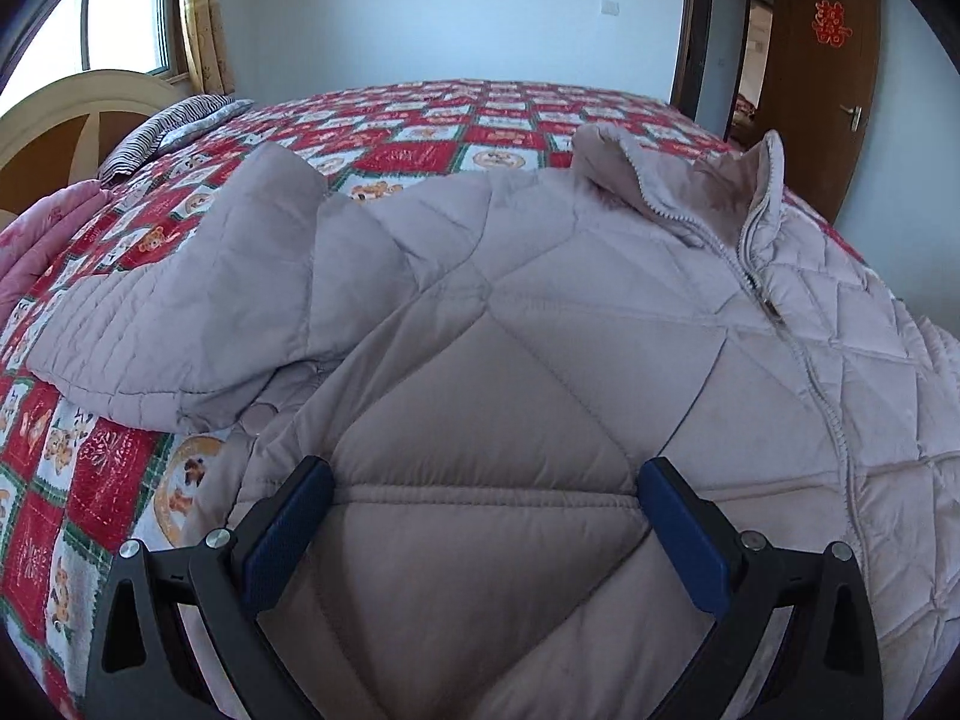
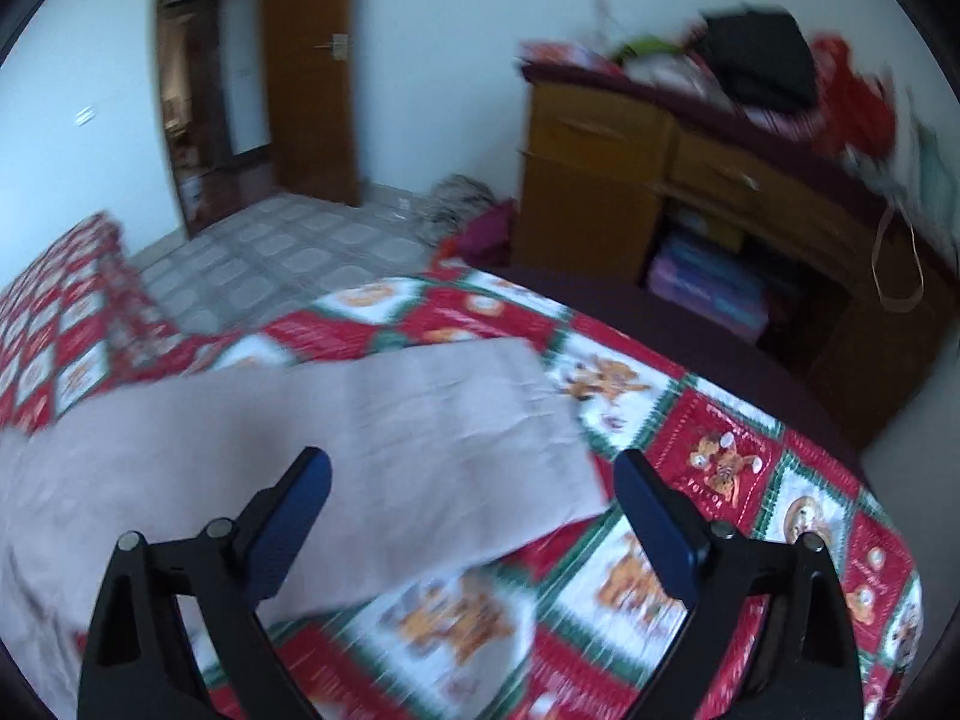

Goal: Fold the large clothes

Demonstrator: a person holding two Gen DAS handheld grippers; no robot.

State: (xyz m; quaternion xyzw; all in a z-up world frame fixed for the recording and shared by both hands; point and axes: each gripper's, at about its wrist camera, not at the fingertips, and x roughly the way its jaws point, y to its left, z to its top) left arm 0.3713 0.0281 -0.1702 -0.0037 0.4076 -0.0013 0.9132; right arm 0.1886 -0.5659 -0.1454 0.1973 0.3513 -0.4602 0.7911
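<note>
A: Start at the left. What lies beside the jacket?

B: The pale quilted jacket [image 1: 540,312] lies spread on the bed [image 1: 420,120], front up, on its red-and-white bear-print cover. Left of the jacket, a pink blanket [image 1: 42,240] sits at the bed's edge, with a striped pillow [image 1: 156,132] and the cream headboard [image 1: 78,114] beyond it. The jacket's left sleeve [image 1: 180,324] reaches out sideways over the cover.

A: And the left gripper?

B: The left gripper [image 1: 486,474] hangs over the jacket's chest panel, fingers spread wide, nothing pinched. I cannot tell whether the pads touch the fabric.

A: Further right?

B: The zipper [image 1: 804,360] runs up to the raised collar [image 1: 678,180]. Behind the jacket stands a brown door [image 1: 828,78] bearing a red paper cutting.

A: The right gripper?

B: The right gripper [image 2: 474,468], in a blurred view, hovers over the jacket's other sleeve [image 2: 360,420] with its fingers spread wide and nothing between them. Right of that sleeve is bare cover, then a wooden desk [image 2: 660,168] piled with clutter.
</note>
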